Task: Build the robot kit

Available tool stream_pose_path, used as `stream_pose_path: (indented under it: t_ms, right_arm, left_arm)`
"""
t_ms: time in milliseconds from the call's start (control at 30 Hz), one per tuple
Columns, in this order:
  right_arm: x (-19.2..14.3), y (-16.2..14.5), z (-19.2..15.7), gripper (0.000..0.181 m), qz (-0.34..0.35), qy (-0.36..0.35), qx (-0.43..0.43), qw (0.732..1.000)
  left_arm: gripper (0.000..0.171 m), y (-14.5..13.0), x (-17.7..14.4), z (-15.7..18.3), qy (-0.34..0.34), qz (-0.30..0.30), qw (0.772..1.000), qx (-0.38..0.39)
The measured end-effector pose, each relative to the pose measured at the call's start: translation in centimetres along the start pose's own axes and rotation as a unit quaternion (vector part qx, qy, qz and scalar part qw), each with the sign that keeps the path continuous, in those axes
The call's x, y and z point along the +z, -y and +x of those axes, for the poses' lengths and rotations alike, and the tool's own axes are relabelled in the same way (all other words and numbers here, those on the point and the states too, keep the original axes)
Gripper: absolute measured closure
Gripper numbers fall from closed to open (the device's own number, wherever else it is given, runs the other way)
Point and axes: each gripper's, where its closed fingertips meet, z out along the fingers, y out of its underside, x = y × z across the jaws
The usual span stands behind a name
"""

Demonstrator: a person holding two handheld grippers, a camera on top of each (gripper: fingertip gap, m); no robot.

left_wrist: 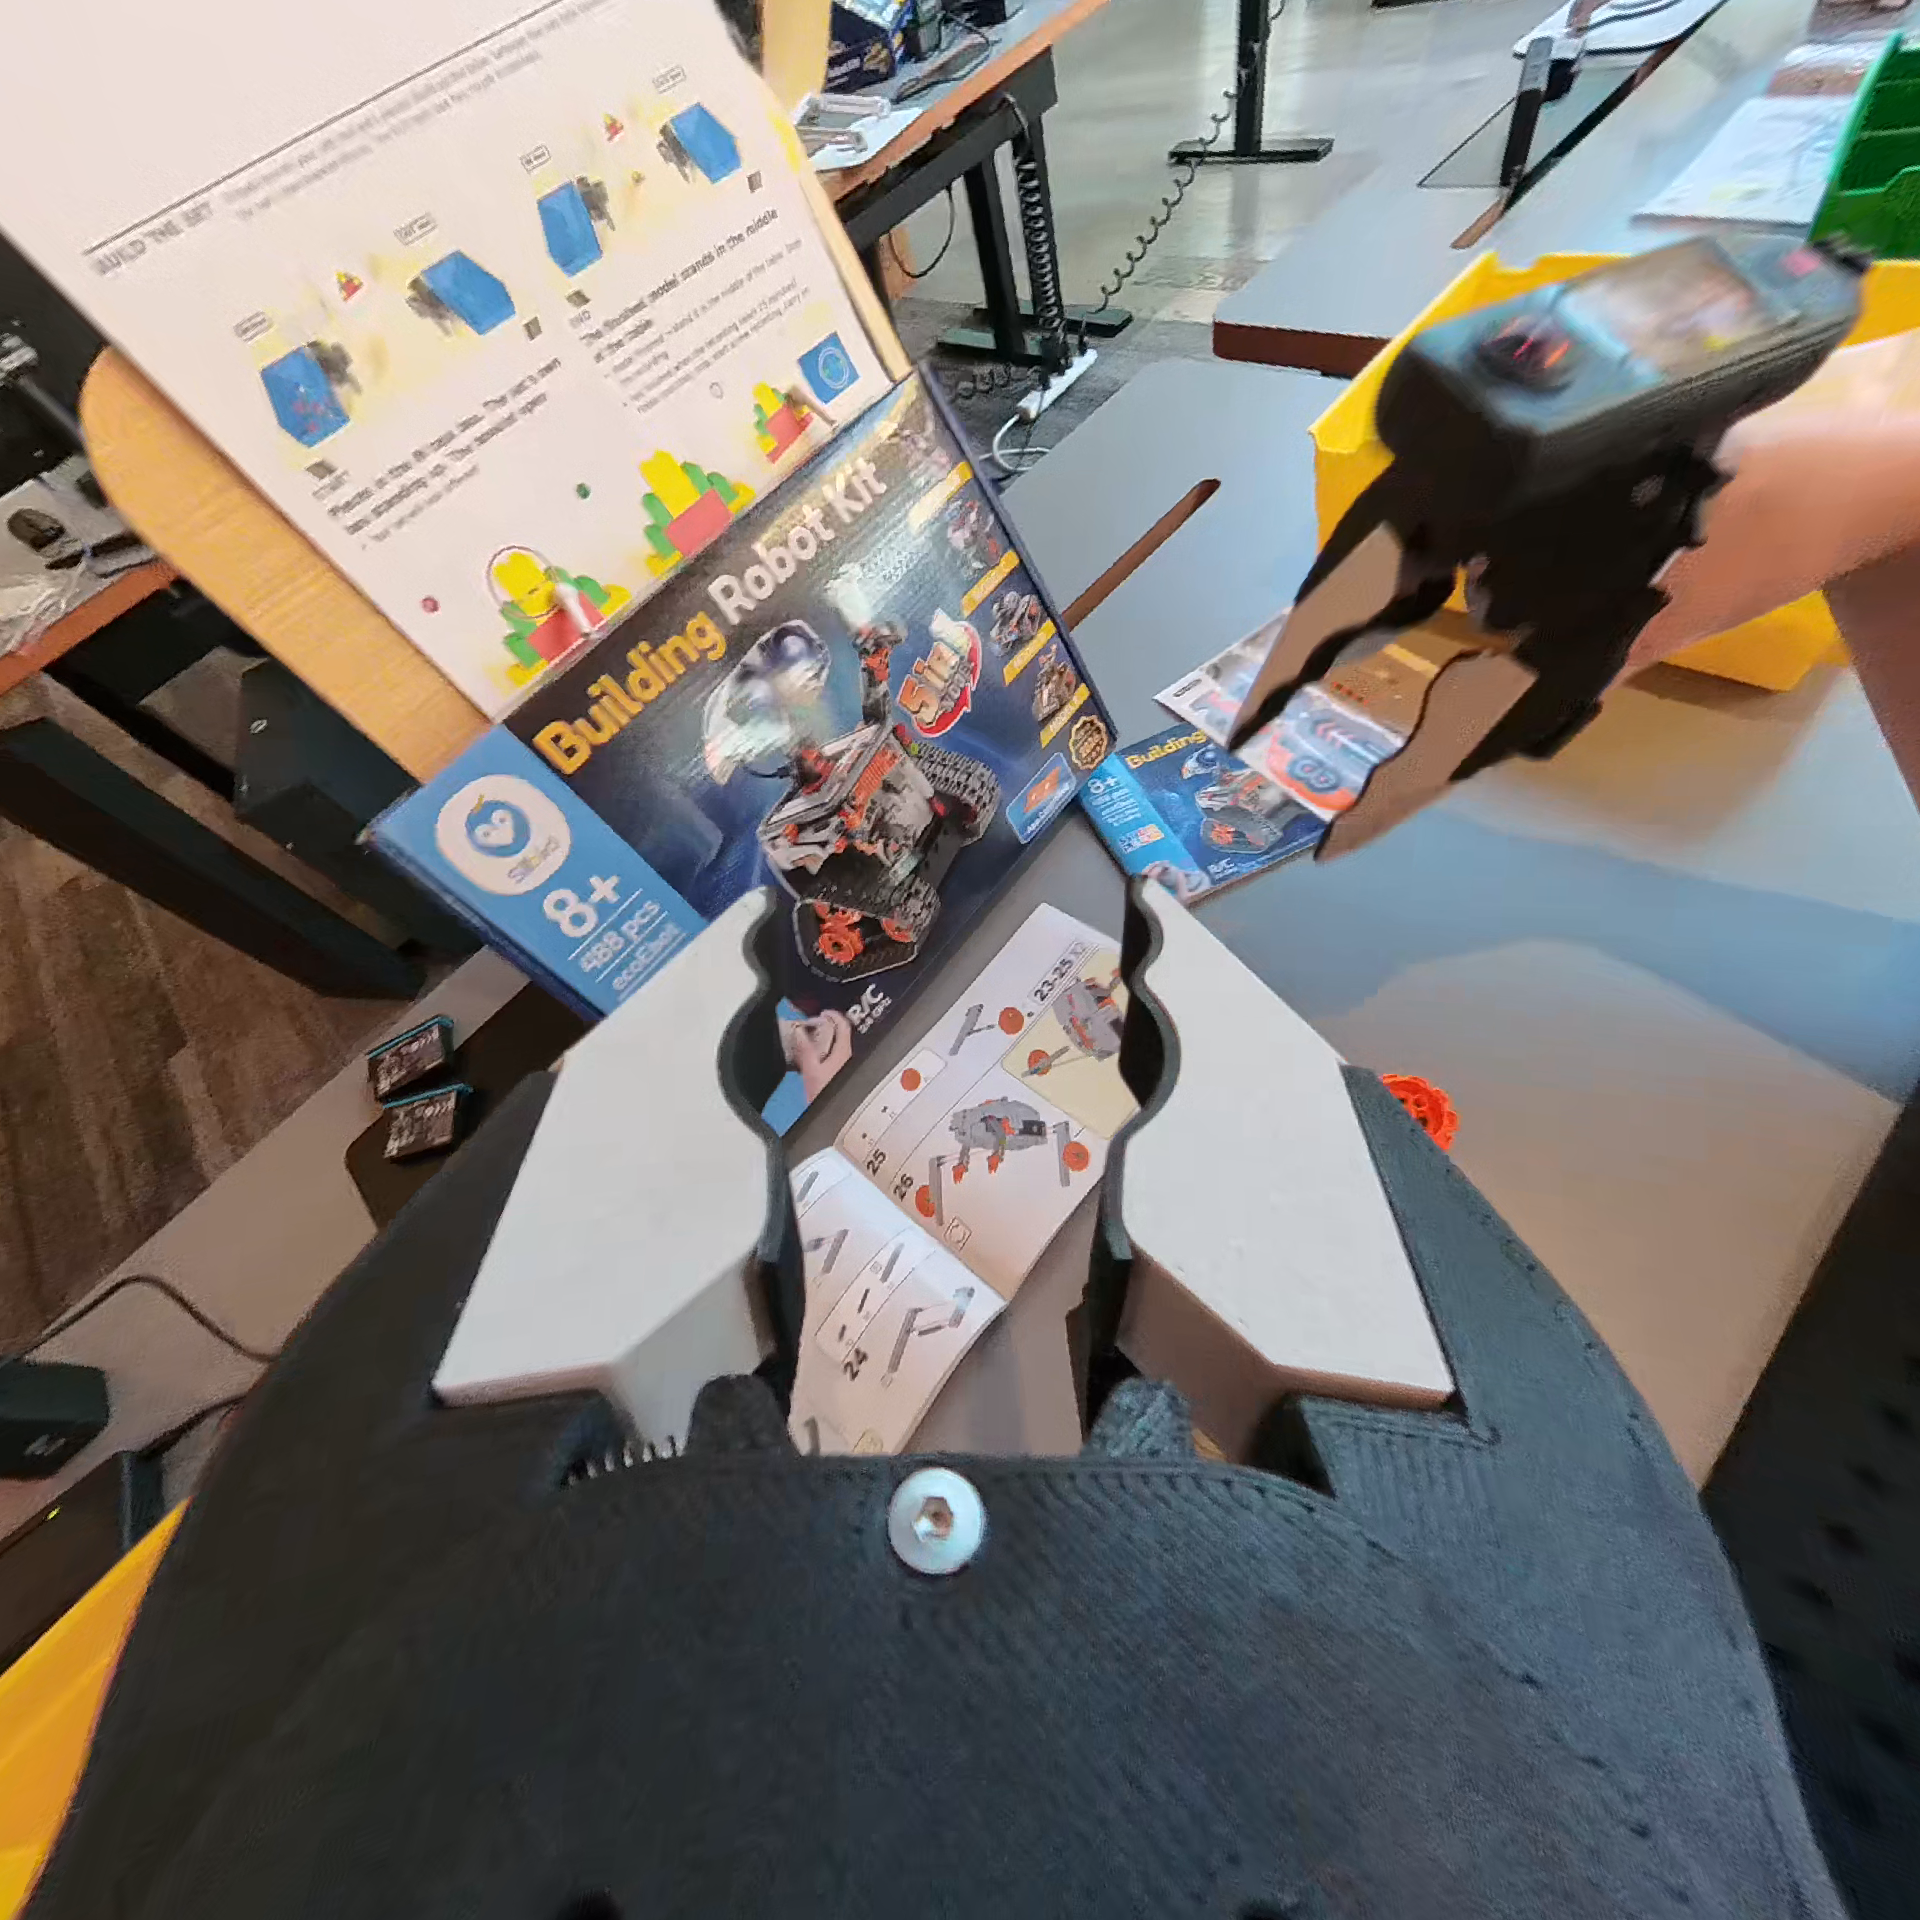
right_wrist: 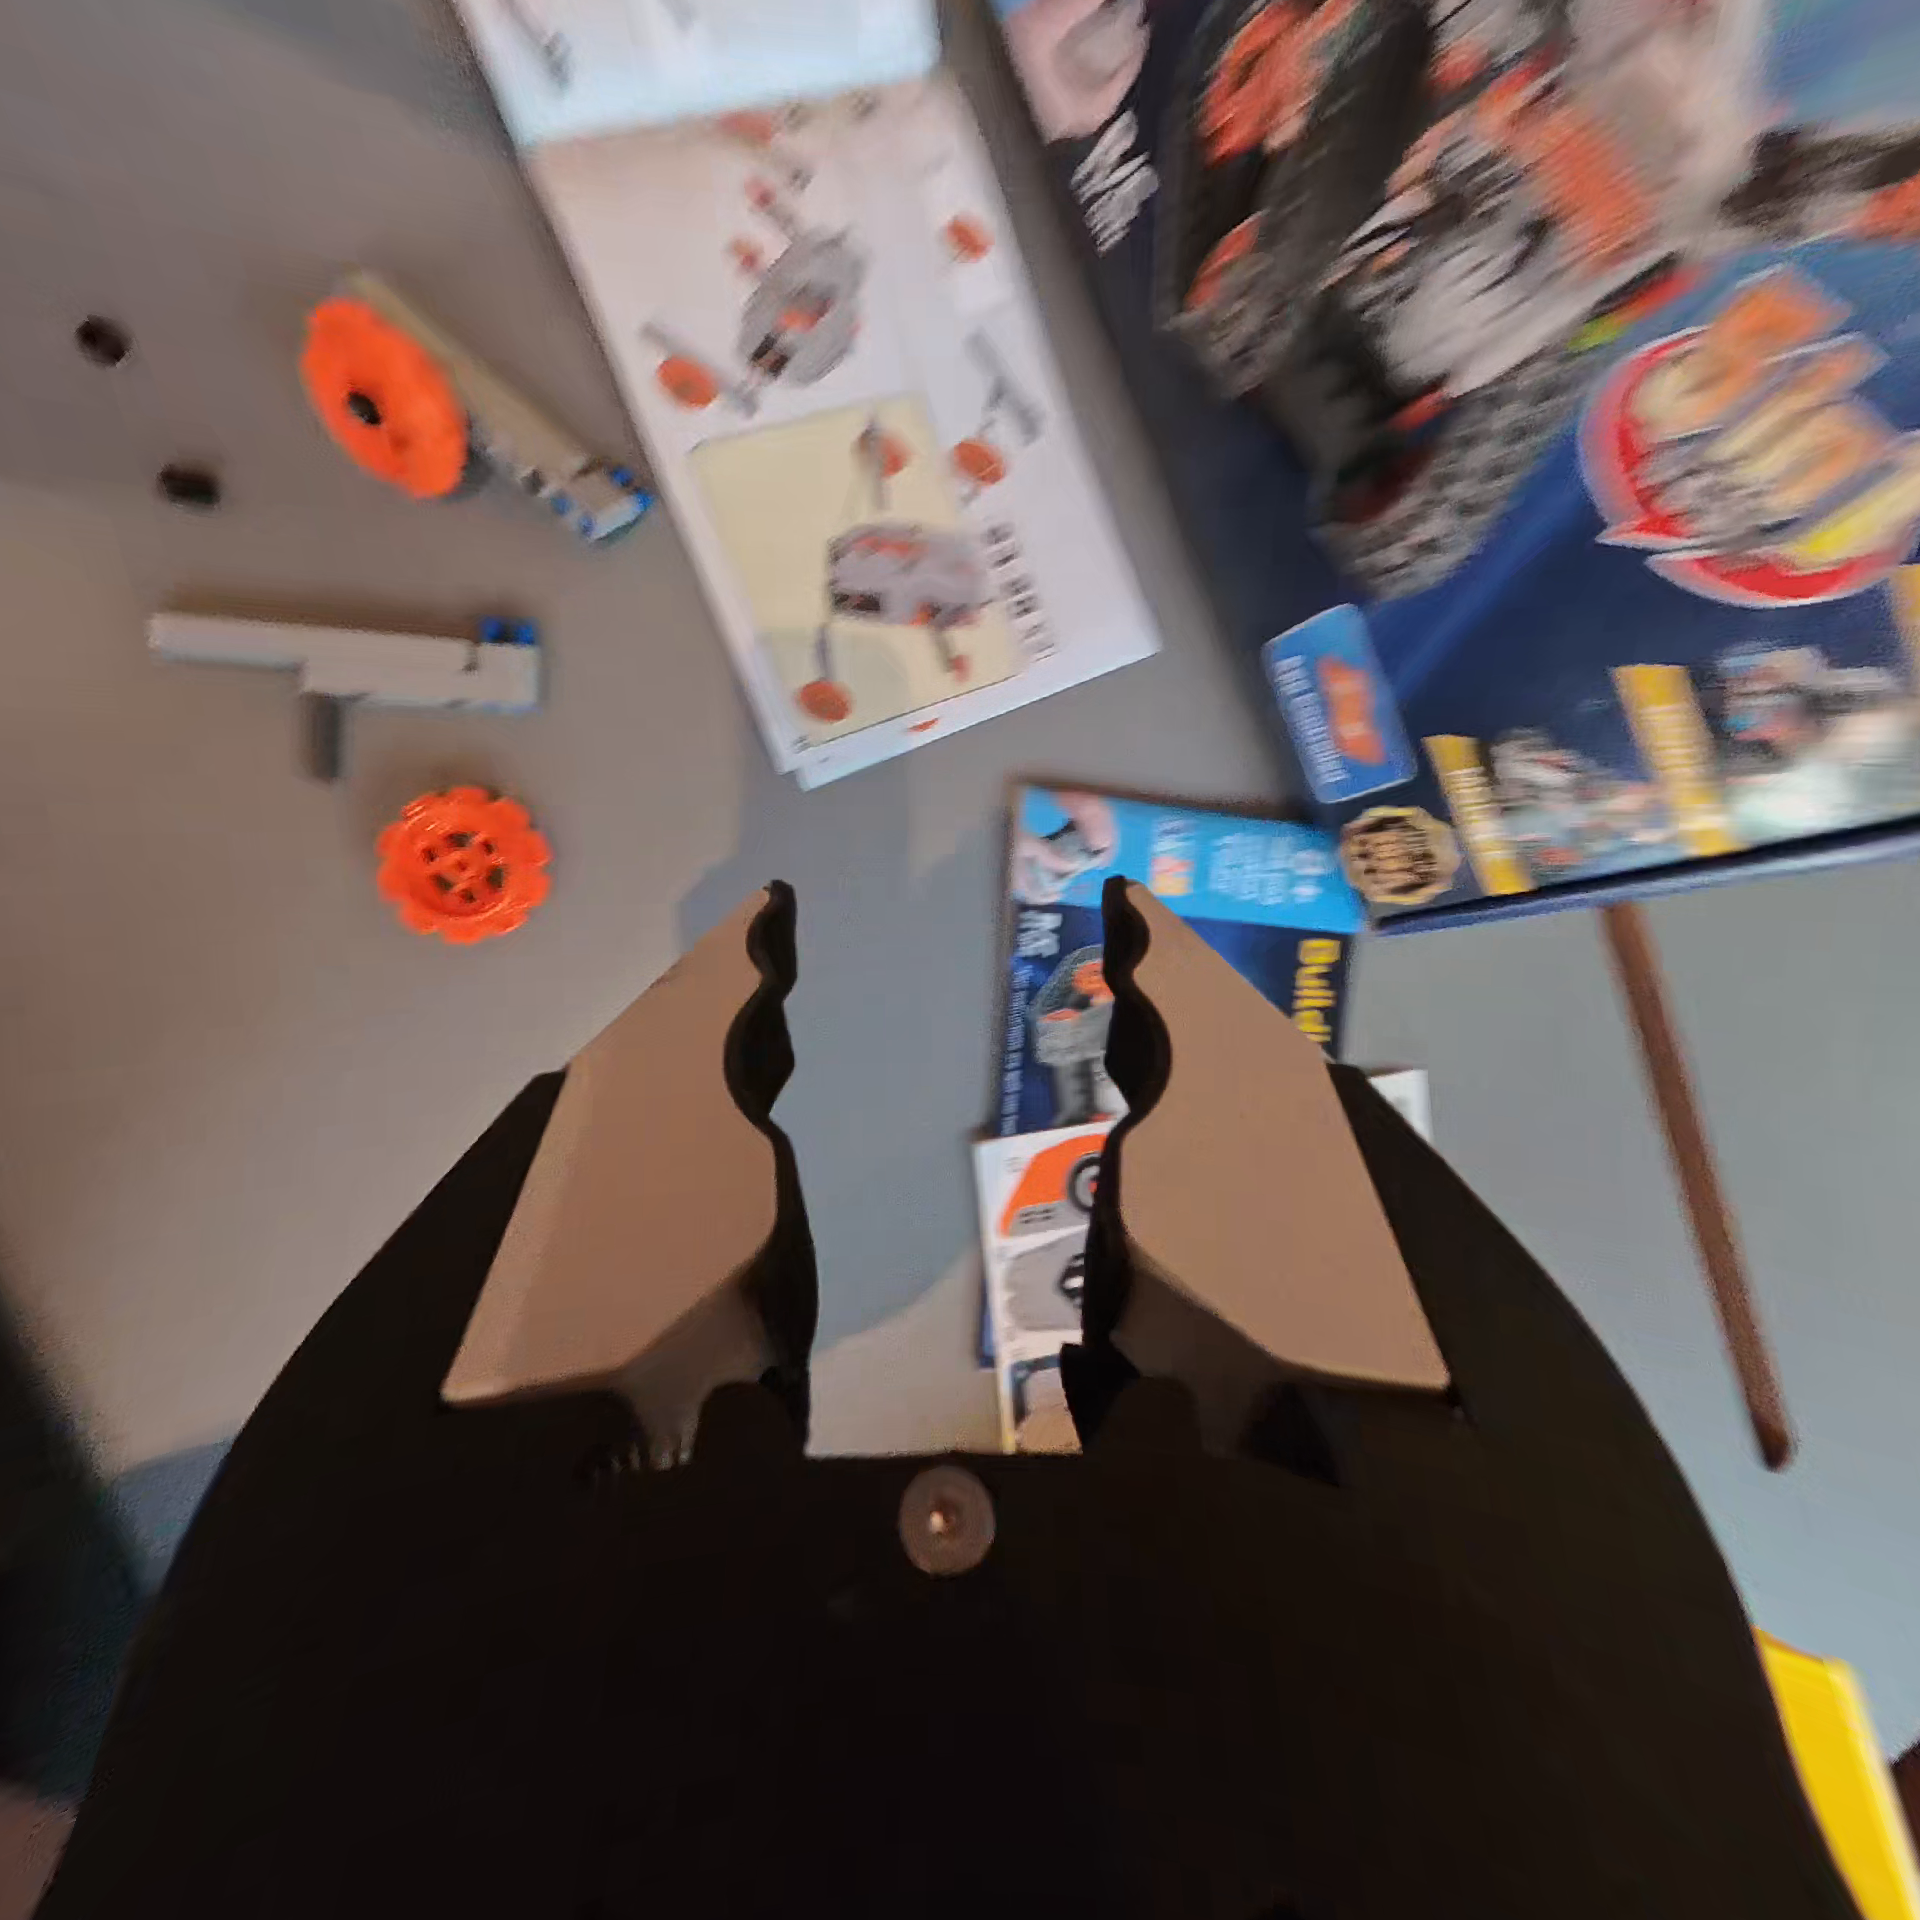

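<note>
My left gripper (left_wrist: 945,914) is open and empty, held above an open instruction booklet (left_wrist: 966,1132) on the grey table, in front of a blue robot kit box (left_wrist: 790,758). My right gripper (right_wrist: 945,904) is open and empty, looking down at the table; it also shows in the left wrist view (left_wrist: 1288,790), held by a hand above small leaflets (left_wrist: 1205,810). Left of it lie a loose orange gear (right_wrist: 462,864), a grey beam piece (right_wrist: 353,670) and a grey assembly with an orange wheel (right_wrist: 384,397). The booklet (right_wrist: 862,416), box (right_wrist: 1558,416) and leaflets (right_wrist: 1174,935) show here too.
A yellow bin (left_wrist: 1455,343) stands at the back right. A large white instruction board (left_wrist: 416,260) leans behind the box. Two small black parts (right_wrist: 101,341) lie at the far left of the right wrist view. Two dark battery packs (left_wrist: 416,1086) lie near the table's left edge. There is about 25 cm between the tips of the two grippers. The loose orange gear (right_wrist: 462,864) sits 12 cm or so from the ends of my right fingers.
</note>
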Motion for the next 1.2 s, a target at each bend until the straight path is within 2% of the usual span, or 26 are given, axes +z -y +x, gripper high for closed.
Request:
stream_pose_path:
  t_ms: [67, 167, 233, 333, 467, 567, 667, 1200]
  right_arm:
    - [1.1, -1.5, -1.8, 0.121, -0.062, 0.037, -0.002, 0.997]
    - [2.1, -4.8, -2.6, 0.122, -0.181, 0.039, 0.009, 0.983]
    - [2.4, -5.9, -3.0, 0.132, -0.227, 0.042, 0.040, 0.972]
    - [2.4, -7.1, -3.1, 0.131, -0.279, 0.033, 0.125, 0.952]
    - [2.2, -8.2, -3.7, 0.130, -0.307, 0.041, 0.234, 0.922]
    - [2.0, -9.1, -4.8, 0.137, -0.326, 0.072, 0.254, 0.908]
    - [1.9, -9.9, -5.4, 0.133, -0.343, 0.091, 0.270, 0.895]
    - [1.7, -10.0, -6.4, 0.134, -0.327, 0.149, 0.294, 0.886]
  left_arm:
    - [0.108, 0.2, 0.5, 1.2, -0.021, -0.002, 1.000, 0.005]
    - [0.108, 0.1, 1.0, 2.2, -0.035, -0.010, 0.999, 0.012]
    - [0.108, 0.0, 1.1, 2.3, -0.032, -0.015, 0.999, 0.017]
    - [0.107, 0.0, 1.1, 2.3, -0.032, -0.015, 0.999, 0.015]
    - [0.108, 0.1, 1.1, 2.2, -0.036, -0.011, 0.999, 0.004]
    - [0.108, 0.1, 1.4, 2.3, -0.040, -0.014, 0.999, 0.001]
    - [0.107, -0.1, 1.7, 2.7, -0.042, -0.021, 0.999, 0.006]
    - [0.108, -0.2, 2.4, 3.8, -0.057, -0.033, 0.998, 0.005]
